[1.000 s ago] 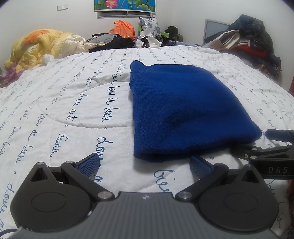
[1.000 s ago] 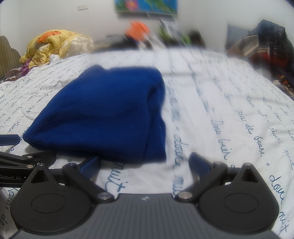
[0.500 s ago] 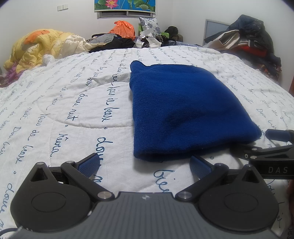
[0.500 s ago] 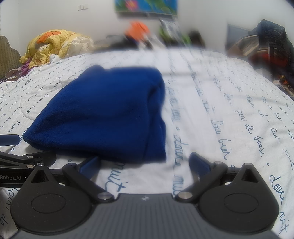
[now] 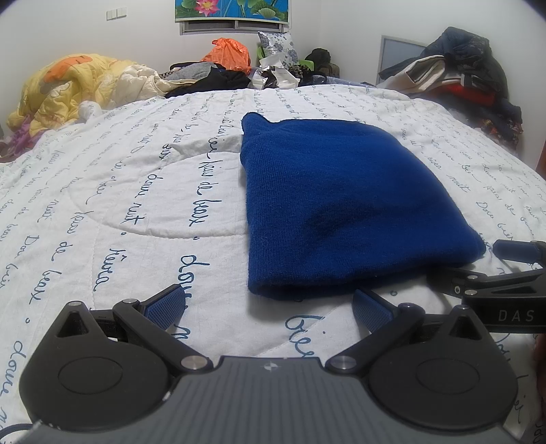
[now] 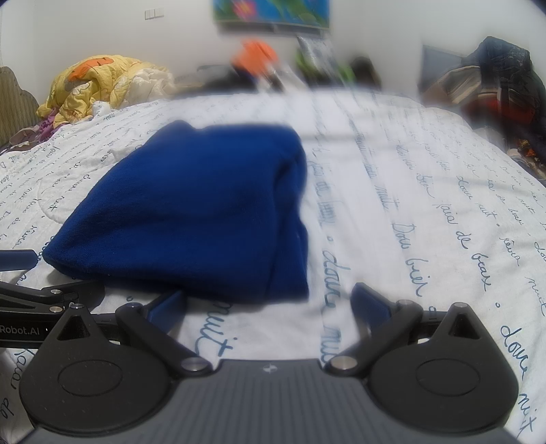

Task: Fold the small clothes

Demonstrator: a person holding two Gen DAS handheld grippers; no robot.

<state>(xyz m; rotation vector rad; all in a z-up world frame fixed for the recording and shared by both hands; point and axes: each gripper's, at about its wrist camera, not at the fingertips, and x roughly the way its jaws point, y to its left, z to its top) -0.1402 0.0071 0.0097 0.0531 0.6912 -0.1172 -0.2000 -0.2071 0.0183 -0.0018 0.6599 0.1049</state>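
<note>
- My L gripper (image 5: 268, 304): jaws wide, nothing between them; blue pads (image 5: 163, 302) low over the quilt (image 5: 136, 218), just short of the garment's near edge
- My R gripper (image 6: 268, 304): jaws wide too, nothing held; its L pad sits right at the near hem, can't tell if touching; centre of this view is blurred
- Garment (image 5: 341, 211): blue knit piece, folded, lying flat on the quilt mid-bed; fold edge runs along its L side in the L cam; thick rounded hem faces me
- In the L cam the R gripper (image 5: 498, 273) shows at the far R edge, just beside the garment's near-R corner; in the R cam the L gripper (image 6: 37, 290) shows at the far L, beside the near-L corner; so the two tools flank the near hem
- Quilt: white w/ blue script, stitched circle to the L of the garment
- Bkgd: yellow duvet (image 5: 68, 88) heaped far L; orange bag (image 5: 227, 54) and mixed clutter at the bed's far end; clothes pile (image 5: 467, 78) far R; lotus picture (image 5: 232, 8) on the wall
</note>
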